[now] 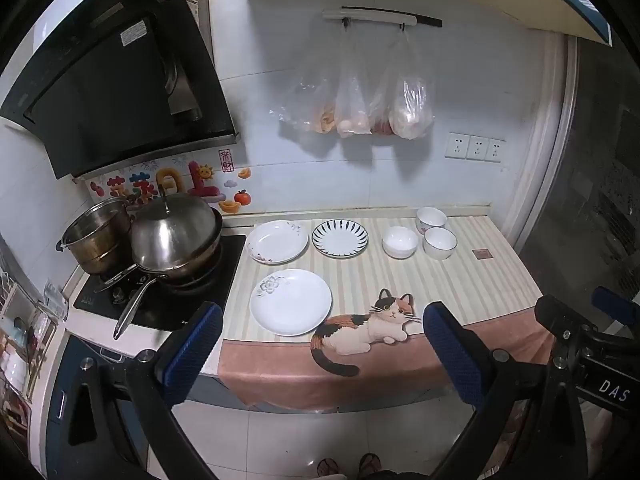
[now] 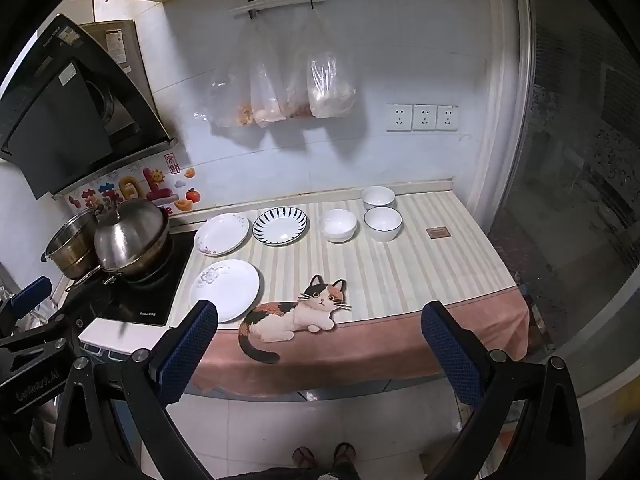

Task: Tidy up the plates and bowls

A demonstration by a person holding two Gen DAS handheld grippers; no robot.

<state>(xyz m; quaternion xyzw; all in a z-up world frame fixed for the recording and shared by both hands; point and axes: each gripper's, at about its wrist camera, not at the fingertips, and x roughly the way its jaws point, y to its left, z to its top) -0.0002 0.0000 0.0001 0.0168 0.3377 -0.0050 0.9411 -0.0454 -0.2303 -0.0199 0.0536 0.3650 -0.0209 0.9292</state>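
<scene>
Three plates lie on the striped counter cloth [image 1: 460,280]: a white flower plate [image 1: 291,296] at the front left, a floral-rim plate [image 1: 277,241] behind it, and a blue-striped plate [image 1: 339,238] beside that. Three bowls stand to the right: a plain white bowl [image 1: 399,241], a blue-rimmed bowl [image 1: 439,242] and a bowl [image 1: 431,219] at the back. My left gripper [image 1: 322,316] is open and empty, held back from the counter's front edge. My right gripper [image 2: 320,314] is open and empty too. The same plates [image 2: 224,289] and bowls [image 2: 382,223] show in the right wrist view.
A stove [image 1: 160,292] with a lidded wok [image 1: 176,236] and a steel pot [image 1: 98,240] stands at the left under a range hood [image 1: 112,80]. Plastic bags [image 1: 360,96] hang on the wall. A glass door [image 2: 580,160] bounds the right. A small brown tag [image 1: 482,254] lies on the cloth.
</scene>
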